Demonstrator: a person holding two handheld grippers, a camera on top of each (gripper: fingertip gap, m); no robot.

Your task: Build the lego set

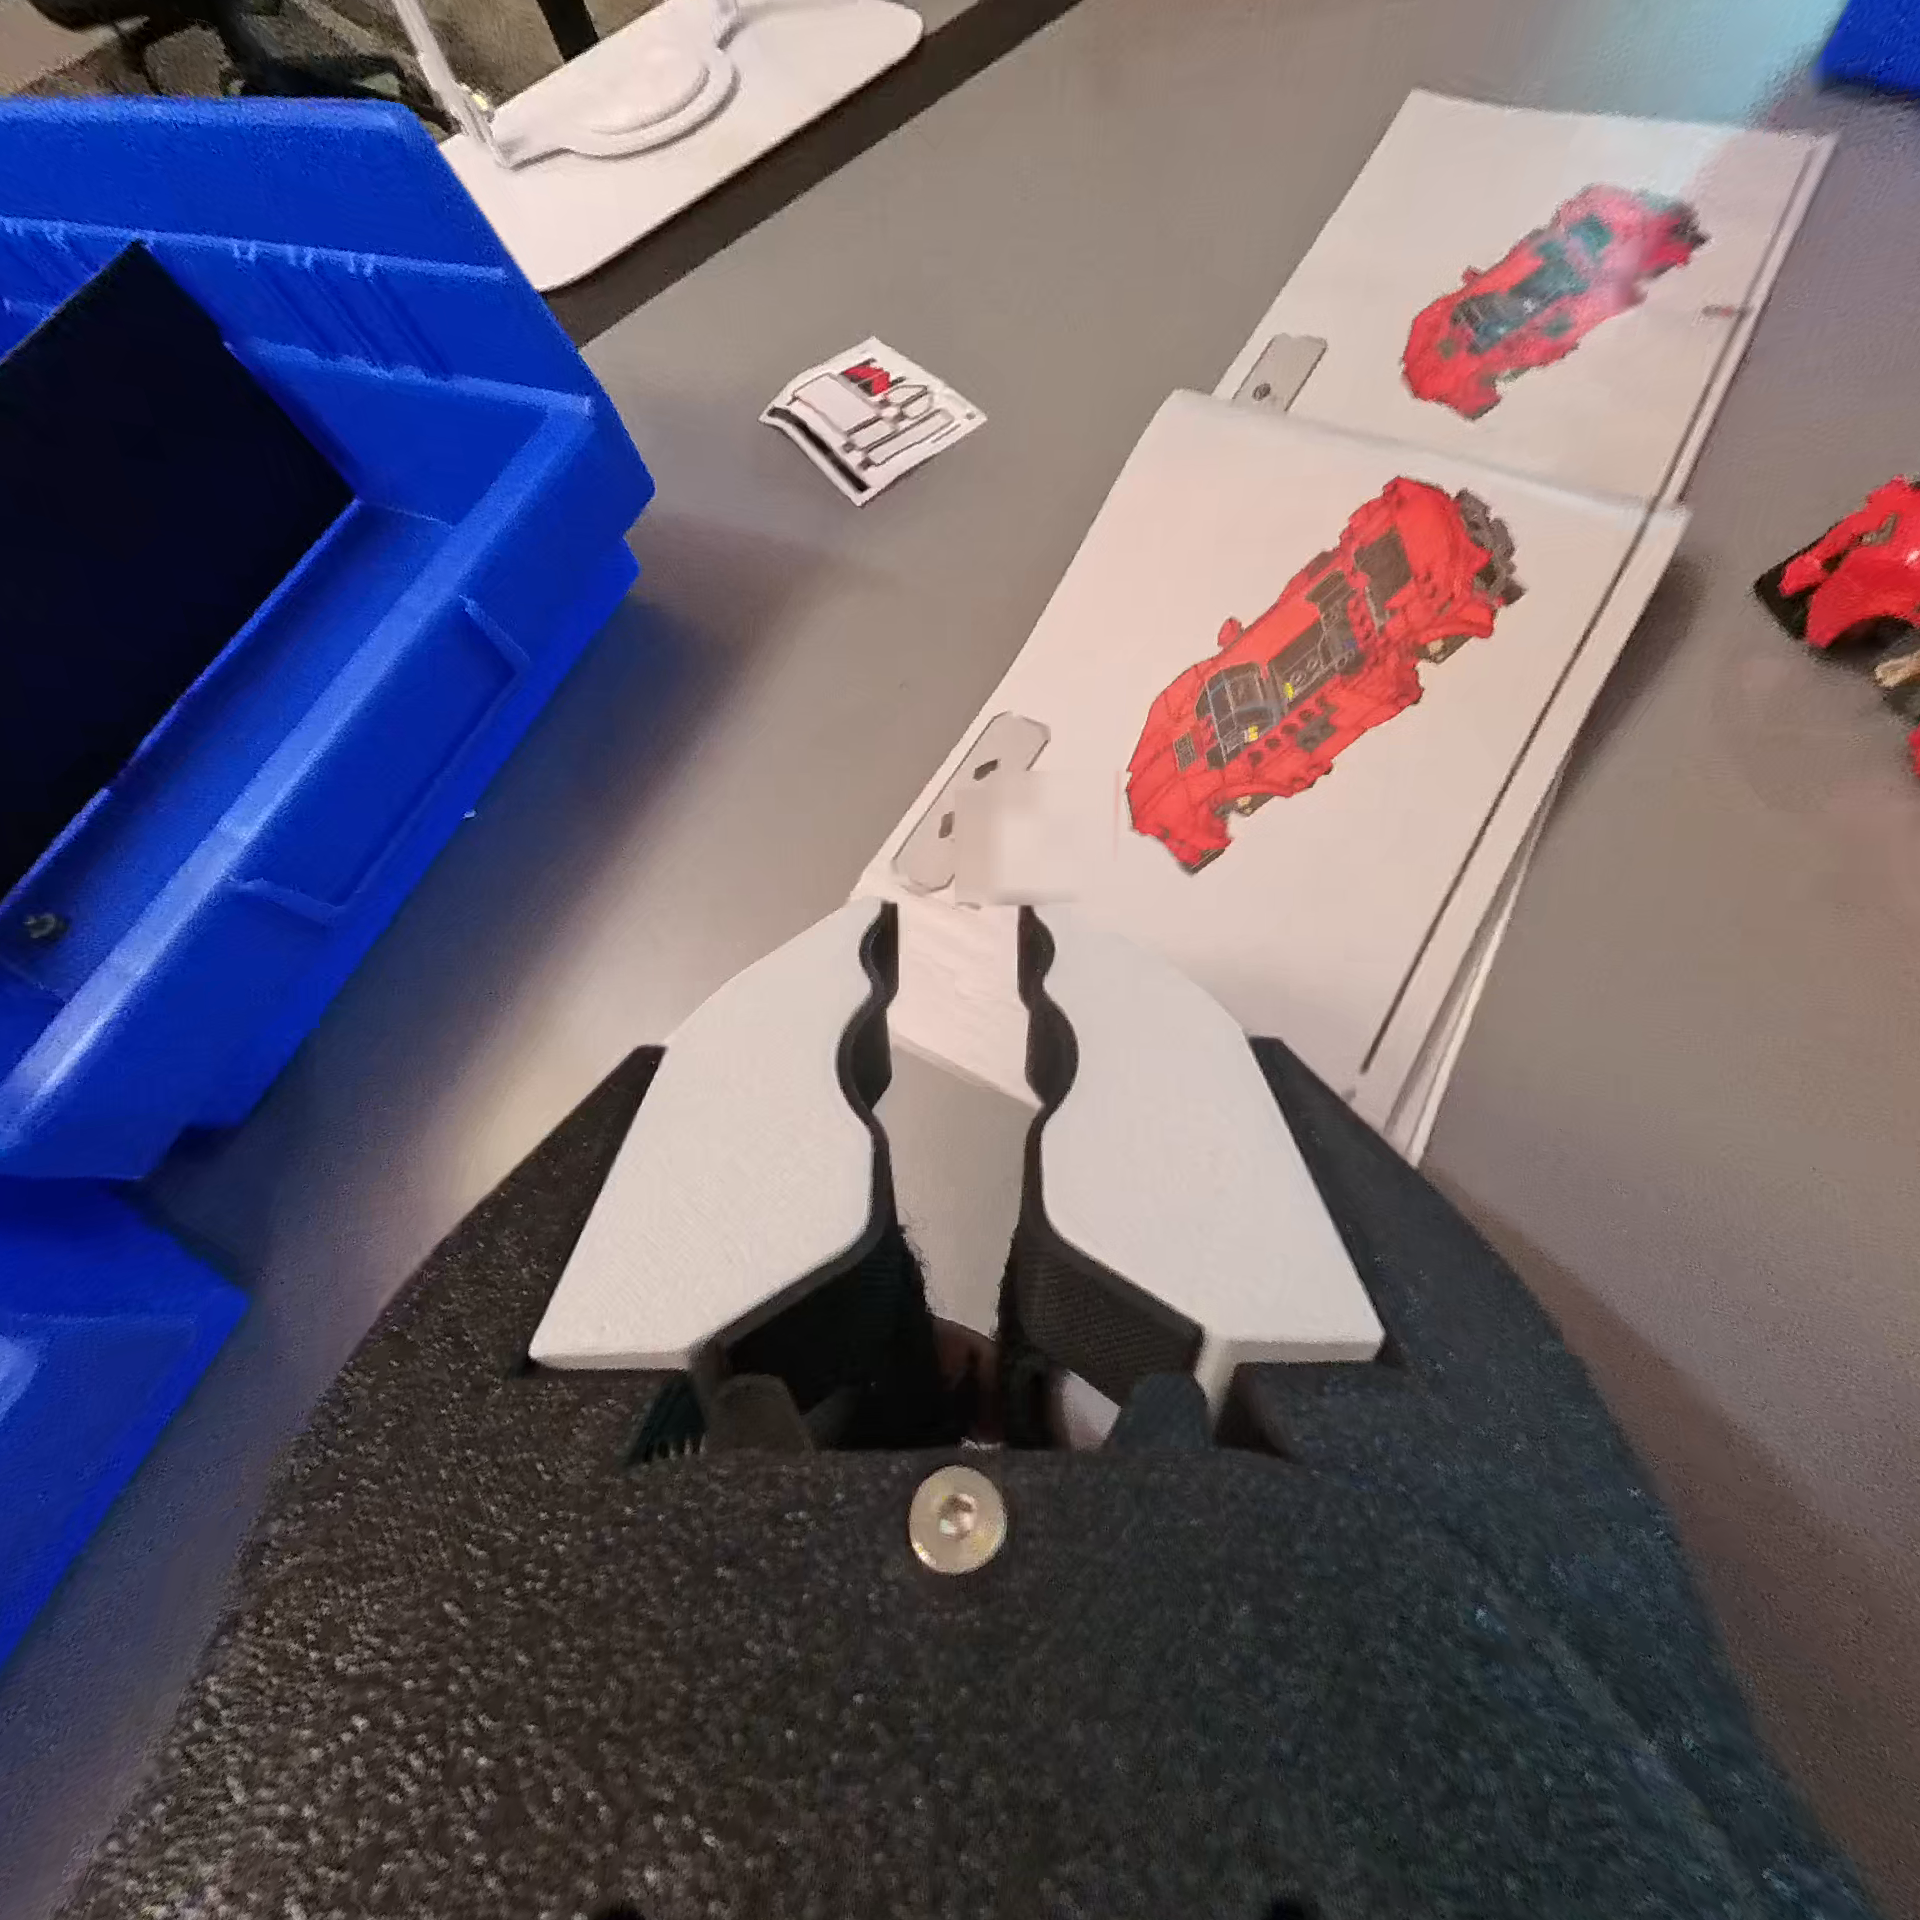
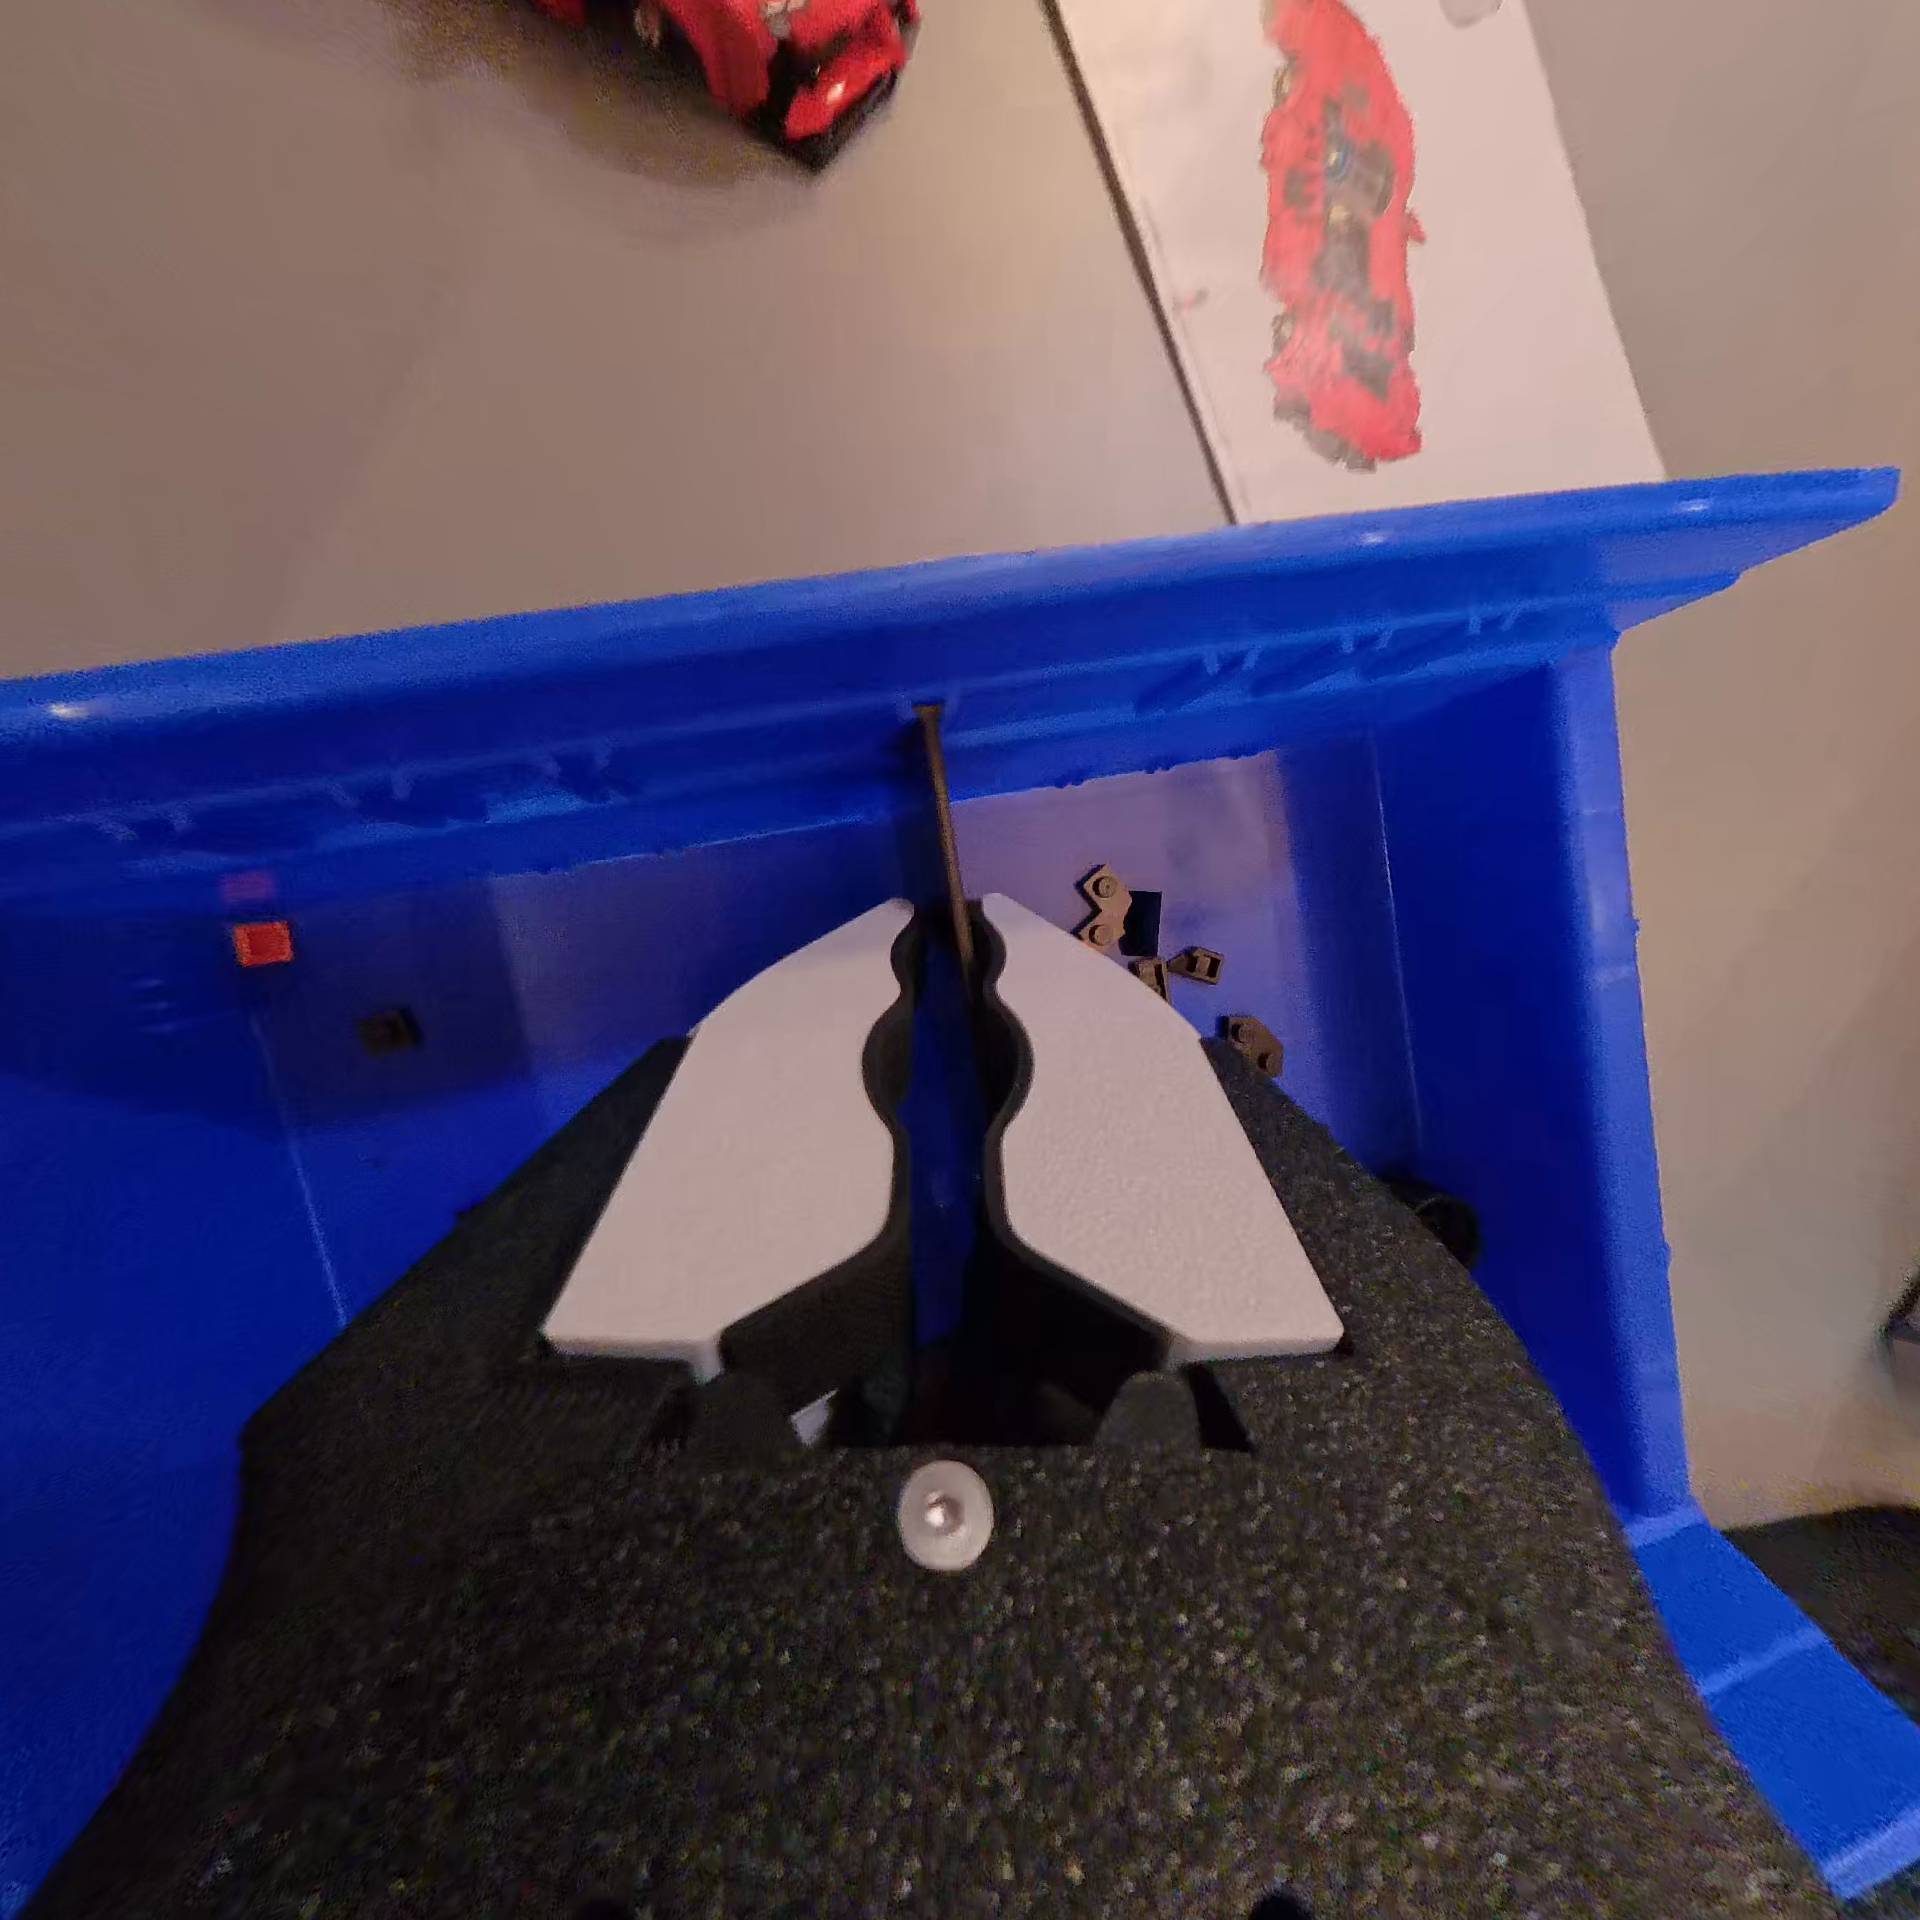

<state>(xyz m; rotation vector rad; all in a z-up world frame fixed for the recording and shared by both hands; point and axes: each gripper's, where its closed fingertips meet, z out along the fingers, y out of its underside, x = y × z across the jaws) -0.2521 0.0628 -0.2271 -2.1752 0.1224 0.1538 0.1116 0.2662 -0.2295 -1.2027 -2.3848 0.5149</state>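
Reaching into the parts bin for the next brick

My right gripper (image 2: 948,914) hangs slightly parted and empty inside the blue bin (image 2: 935,644), straddling its thin divider (image 2: 940,821), which blocks me; small dark pieces (image 2: 1143,945) lie at 1 o'clock. My left gripper (image 1: 956,925) waits released over the instruction booklet (image 1: 1351,831); the red car (image 2: 769,62) sits at 11 o'clock.

The left gripper (image 1: 956,920) hovers above a grey table (image 1: 852,187), its 2 pale fingers (image 1: 748,1122) slightly parted with nothing between them, tips over the near edge of an instruction booklet (image 1: 1299,831) showing a red car. A second printed sheet (image 1: 1538,270) lies farther off. A blue bin (image 1: 312,644) sits at left, a small sticker sheet (image 1: 871,418) beyond it, and a partly built red lego car (image 1: 1860,592) at the right edge.
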